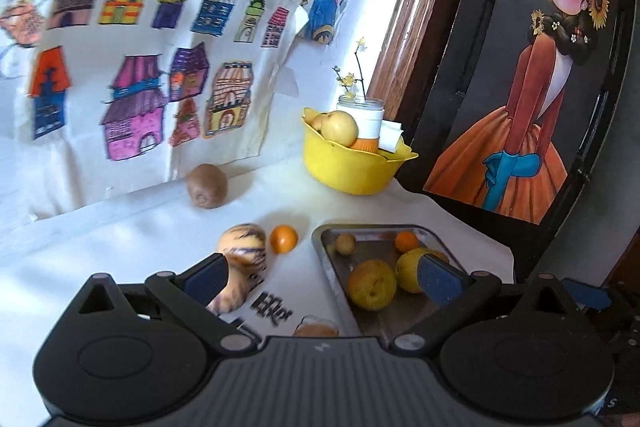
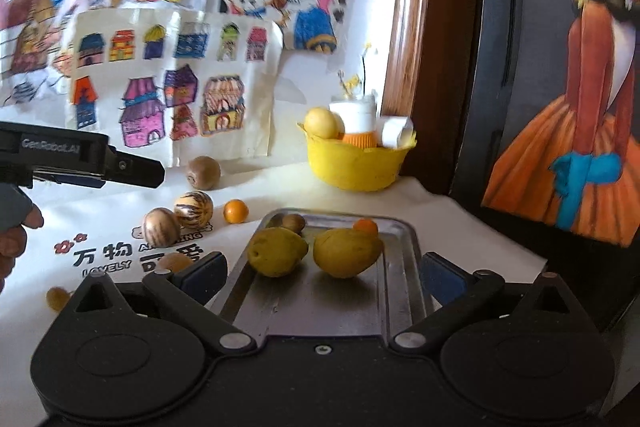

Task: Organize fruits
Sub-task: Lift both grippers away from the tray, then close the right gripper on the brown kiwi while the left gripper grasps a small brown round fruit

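A: Both tools spread fully wide, nothing between the pads. Left tool (image 1: 320, 279) hangs over the white-clothed tabletop (image 1: 120, 247); right tool (image 2: 322, 275) sits at the near edge of the shallow steel tray (image 2: 400, 227).

B: Fruit positions?

A: Tray holds two yellow pears (image 2: 276, 251), a small orange citrus (image 2: 366, 226) and a brown kiwi (image 2: 294, 223). Loose on the cloth at 10 o'clock of the tray: two purple-striped cream melons (image 2: 194, 209), one small orange (image 2: 235, 211), and a larger fuzzy brown kiwi (image 2: 203, 173) farther back. Yellow plastic bowl (image 2: 352, 167) at 12 o'clock.

B: Handling?

A: Judged: the striped melon is smooth, round, likely to roll; grip across its widest girth. The kiwi is soft, bruisable; squeeze gently. The small orange is light and firm.
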